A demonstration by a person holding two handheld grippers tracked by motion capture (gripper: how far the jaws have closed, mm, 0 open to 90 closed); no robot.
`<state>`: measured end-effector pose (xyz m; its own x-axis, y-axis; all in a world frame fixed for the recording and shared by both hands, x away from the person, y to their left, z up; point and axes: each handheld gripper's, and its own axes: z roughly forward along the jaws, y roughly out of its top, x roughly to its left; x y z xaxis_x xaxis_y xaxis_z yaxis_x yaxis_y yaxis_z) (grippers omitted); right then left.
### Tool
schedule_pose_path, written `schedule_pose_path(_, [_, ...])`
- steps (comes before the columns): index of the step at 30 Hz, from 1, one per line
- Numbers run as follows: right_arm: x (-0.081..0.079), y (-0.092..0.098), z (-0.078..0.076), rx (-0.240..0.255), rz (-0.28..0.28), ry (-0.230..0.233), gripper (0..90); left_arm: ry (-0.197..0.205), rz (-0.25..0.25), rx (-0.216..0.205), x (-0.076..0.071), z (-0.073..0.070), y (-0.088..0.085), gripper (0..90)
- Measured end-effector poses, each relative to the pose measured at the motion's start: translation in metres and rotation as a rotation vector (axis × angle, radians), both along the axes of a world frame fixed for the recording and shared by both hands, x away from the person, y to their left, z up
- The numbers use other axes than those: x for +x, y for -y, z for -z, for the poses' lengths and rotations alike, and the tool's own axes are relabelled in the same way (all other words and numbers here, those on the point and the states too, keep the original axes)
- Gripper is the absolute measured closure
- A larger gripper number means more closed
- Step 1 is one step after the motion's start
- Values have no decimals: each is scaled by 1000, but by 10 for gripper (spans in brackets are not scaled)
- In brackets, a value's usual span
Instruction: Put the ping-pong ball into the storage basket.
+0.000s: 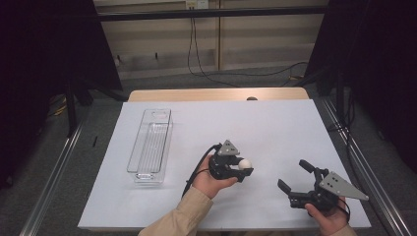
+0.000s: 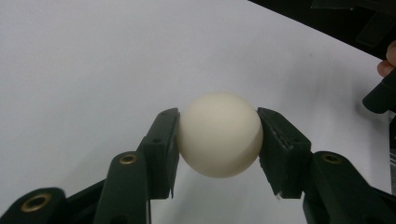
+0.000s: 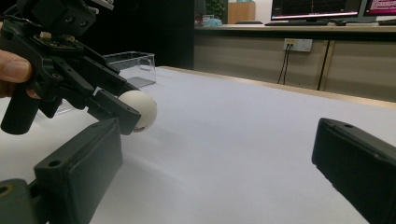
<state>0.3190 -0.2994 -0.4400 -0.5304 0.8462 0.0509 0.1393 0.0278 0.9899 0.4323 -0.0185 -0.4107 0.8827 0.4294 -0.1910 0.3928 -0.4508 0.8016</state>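
While the left gripper [image 1: 242, 169] hovered just above the white counter [image 1: 275, 128], its two black jaws pinched a cream ball [image 1: 244, 163] from both sides, the ball sitting right between the pads [image 2: 170, 140] at their tips. Off to that gripper's far side, well apart, a clear plastic bin [image 1: 150, 146] stood on the counter. Near the ball on the opposite side, the right gripper [image 1: 294, 176] sat with its jaws spread wide, nothing between them, pointing toward the left gripper.

Matt, smooth ball [image 2: 219, 134] – glossy clear plastic bin [image 1: 150, 145] – matt white table cover [image 1: 275, 128].
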Motion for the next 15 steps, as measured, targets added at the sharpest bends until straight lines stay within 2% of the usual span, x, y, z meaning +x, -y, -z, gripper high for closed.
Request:
schedule_pose_path(2, [0,0,0,-2,-1,1,15,-5,-9,12,0,-1,-1,512])
schedule_pose_path(15, [0,0,0,3,-4,2,15,-3,-21,4,3,-3,-8,512])
